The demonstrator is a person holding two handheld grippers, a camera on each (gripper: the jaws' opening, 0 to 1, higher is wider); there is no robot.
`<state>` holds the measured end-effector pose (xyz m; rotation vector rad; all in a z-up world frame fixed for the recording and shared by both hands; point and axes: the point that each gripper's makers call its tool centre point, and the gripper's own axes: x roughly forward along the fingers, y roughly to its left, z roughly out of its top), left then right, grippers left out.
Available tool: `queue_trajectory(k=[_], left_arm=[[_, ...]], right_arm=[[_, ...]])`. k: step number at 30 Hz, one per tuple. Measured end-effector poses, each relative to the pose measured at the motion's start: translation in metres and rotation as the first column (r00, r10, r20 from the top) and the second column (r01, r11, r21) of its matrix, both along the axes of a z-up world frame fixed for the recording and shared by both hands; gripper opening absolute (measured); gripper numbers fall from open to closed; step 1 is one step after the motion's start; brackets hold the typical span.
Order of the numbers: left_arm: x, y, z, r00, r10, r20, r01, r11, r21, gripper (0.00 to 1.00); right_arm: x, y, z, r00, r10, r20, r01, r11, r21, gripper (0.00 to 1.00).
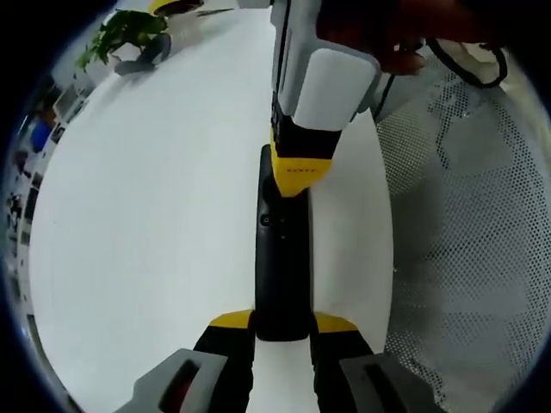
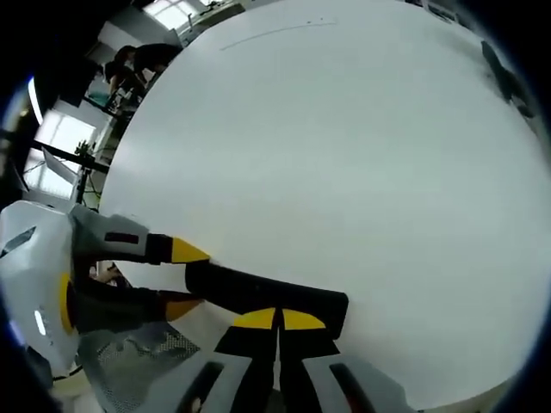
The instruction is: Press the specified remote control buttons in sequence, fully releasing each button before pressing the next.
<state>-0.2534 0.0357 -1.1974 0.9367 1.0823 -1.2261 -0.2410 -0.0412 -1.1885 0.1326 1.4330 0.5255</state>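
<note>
1. The left gripper [image 1: 282, 325] clamps the near end of the black remote [image 1: 281, 258] lying on the white table [image 1: 146, 215].
2. The right gripper [image 2: 277, 320] (jaws together, gripping nothing) presses its tips onto the remote.

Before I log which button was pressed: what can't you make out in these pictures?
- Remote, left gripper view: buttons too dark to read; the right hand-held gripper covers its far end.
- Remote, right gripper view: shut jaws hide the contact spot.
- Potted plant: small, at the edge.

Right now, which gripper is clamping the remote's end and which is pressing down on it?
The left gripper clamps the black remote's end between its jaws; the right gripper, jaws closed, presses its top.
</note>
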Motion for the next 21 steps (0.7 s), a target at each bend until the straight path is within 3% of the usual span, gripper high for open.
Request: queue_trajectory(k=[6, 11, 17, 21], left_arm=[[0.0012, -0.0012, 0.0018, 0.997, 0.073, 0.005, -0.072, 0.989, -0.131, 0.24], [0.0012, -0.0013, 0.0014, 0.998, 0.057, 0.012, -0.055, 0.988, -0.143, 0.24], [0.0014, -0.0014, 0.0014, 0.997, 0.071, 0.017, -0.067, 0.984, -0.166, 0.24], [0.0005, -0.0012, 0.0019, 0.996, 0.089, 0.023, -0.084, 0.981, -0.175, 0.24]], right_arm=[[-0.0014, 0.0013, 0.0003, 0.999, 0.047, 0.025, -0.045, 0.998, -0.051, 0.00], [-0.0024, 0.0008, 0.0008, 0.997, 0.065, 0.046, -0.062, 0.996, -0.067, 0.00], [-0.0012, -0.0002, 0.0013, 1.000, 0.003, 0.019, -0.003, 1.000, -0.012, 0.00], [-0.0020, 0.0037, 0.0016, 0.999, 0.039, 0.026, -0.038, 0.998, -0.049, 0.00]])
